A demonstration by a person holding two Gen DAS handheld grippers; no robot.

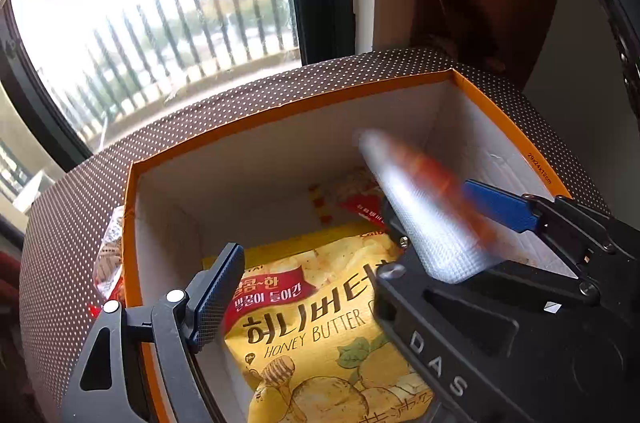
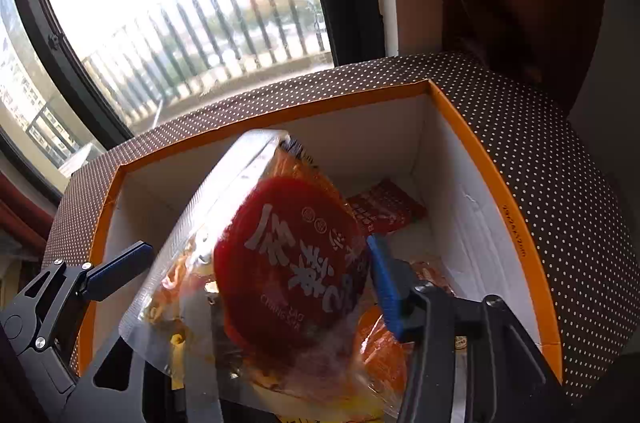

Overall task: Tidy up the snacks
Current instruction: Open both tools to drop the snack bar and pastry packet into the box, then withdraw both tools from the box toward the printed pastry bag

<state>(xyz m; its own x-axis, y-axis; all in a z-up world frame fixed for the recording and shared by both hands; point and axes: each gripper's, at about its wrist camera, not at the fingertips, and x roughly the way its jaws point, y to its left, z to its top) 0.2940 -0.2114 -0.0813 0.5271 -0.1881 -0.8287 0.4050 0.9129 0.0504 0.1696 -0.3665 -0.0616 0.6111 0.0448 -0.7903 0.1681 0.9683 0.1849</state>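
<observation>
An open box (image 1: 280,107) with an orange rim and white walls fills both views. On its floor lies a yellow honey butter chip bag (image 1: 320,323). My left gripper (image 1: 352,219) hangs over the box with its jaws wide apart. A blurred silver and red packet (image 1: 424,207) is loose between them, close to the blue right finger (image 1: 500,207). My right gripper (image 2: 260,243) is also above the box (image 2: 280,111). A clear packet with a red label (image 2: 288,255) stands between its jaws, against the blue right pad (image 2: 382,283) and apart from the left finger (image 2: 120,269).
More red and orange snack packets (image 2: 384,207) lie on the box floor. A small packet (image 1: 108,255) sits outside the left wall on brown dotted material (image 1: 80,191). Behind the box is a bright window (image 1: 160,3) with railings.
</observation>
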